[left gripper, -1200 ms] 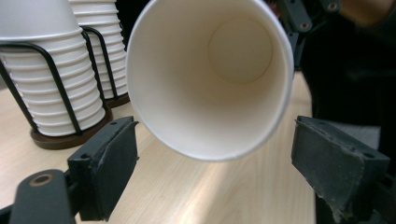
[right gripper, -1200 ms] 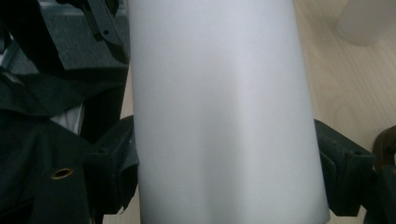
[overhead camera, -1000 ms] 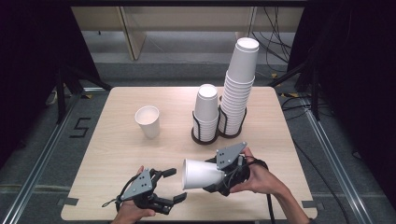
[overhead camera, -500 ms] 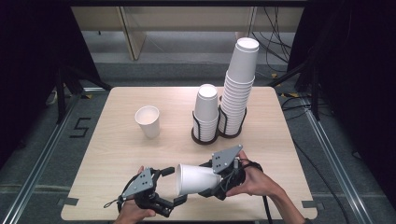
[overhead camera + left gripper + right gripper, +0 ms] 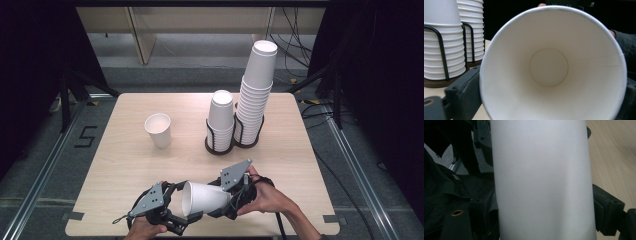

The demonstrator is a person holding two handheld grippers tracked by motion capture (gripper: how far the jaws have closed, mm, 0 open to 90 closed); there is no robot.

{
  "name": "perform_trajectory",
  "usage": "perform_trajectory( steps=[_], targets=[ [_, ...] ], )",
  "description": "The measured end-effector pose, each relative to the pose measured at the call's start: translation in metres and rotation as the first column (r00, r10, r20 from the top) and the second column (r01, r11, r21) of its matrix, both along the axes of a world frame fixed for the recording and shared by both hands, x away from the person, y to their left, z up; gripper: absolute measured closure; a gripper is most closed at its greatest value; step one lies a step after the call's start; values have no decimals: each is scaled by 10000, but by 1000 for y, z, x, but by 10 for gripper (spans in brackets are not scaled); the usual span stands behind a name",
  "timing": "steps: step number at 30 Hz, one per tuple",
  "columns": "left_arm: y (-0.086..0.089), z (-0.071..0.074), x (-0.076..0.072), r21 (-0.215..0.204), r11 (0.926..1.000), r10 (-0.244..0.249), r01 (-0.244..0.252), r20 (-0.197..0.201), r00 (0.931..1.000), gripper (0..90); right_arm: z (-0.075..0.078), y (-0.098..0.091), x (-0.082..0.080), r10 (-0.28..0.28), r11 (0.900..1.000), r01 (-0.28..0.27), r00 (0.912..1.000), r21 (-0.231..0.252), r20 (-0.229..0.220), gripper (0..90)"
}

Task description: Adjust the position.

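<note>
High view first: we hold a paper cup (image 5: 205,197) on its side above the near table (image 5: 125,160) edge, our right gripper (image 5: 227,197) pinching its body near the base, mouth turned toward our left gripper (image 5: 175,212). Our left jaws stand spread, either side of the rim and not yet pressed on it, as far as we can tell. Left gripper view looks straight into the cup's empty inside (image 5: 549,67).

We judge this a hand-over from right to left. Next we must press the left jaws on the wall gently, so it does not crush, before the right lets go.

We count one cup in hand, one loose cup (image 5: 158,129) upright on the table, and two stacks: a short stack (image 5: 220,117) and a tall stack (image 5: 256,95), each in a wire holder (image 5: 220,145).
</note>
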State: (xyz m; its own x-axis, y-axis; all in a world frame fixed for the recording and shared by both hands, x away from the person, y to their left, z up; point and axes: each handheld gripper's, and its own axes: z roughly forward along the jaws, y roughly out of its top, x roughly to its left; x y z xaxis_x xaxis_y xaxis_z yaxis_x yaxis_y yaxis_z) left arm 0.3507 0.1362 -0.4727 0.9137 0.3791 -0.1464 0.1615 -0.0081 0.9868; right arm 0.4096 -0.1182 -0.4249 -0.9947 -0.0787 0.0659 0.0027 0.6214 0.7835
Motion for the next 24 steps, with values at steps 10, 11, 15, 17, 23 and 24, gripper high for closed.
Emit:
perform_trajectory(
  steps=[10,11,15,17,23,24],
  targets=[
    [-1,3,-2,410,9992,-27,15,284,9996,83,-2,0,-1,-120,9998,119,9999,-141,-99,209],
    [-2,3,-2,483,9988,-42,26,343,9994,85,-1,0,-1,-228,9993,227,9997,-308,-4,201],
    [-2,4,-2,814,9966,53,-82,358,9993,86,1,4,-6,-705,9917,755,9962,-1037,507,164],
    [-1,5,-2,767,9969,125,-147,298,9995,86,3,6,-9,-781,9867,892,9933,-1356,850,175],
    [-2,7,-2,962,9951,207,-229,241,9995,82,-1,11,-12,-622,9749,958,9840,-2012,1668,229],
    [-3,6,-3,946,9952,232,-254,244,9994,78,-2,12,-12,-619,9733,960,9845,-2086,1641,232]
  ],
)
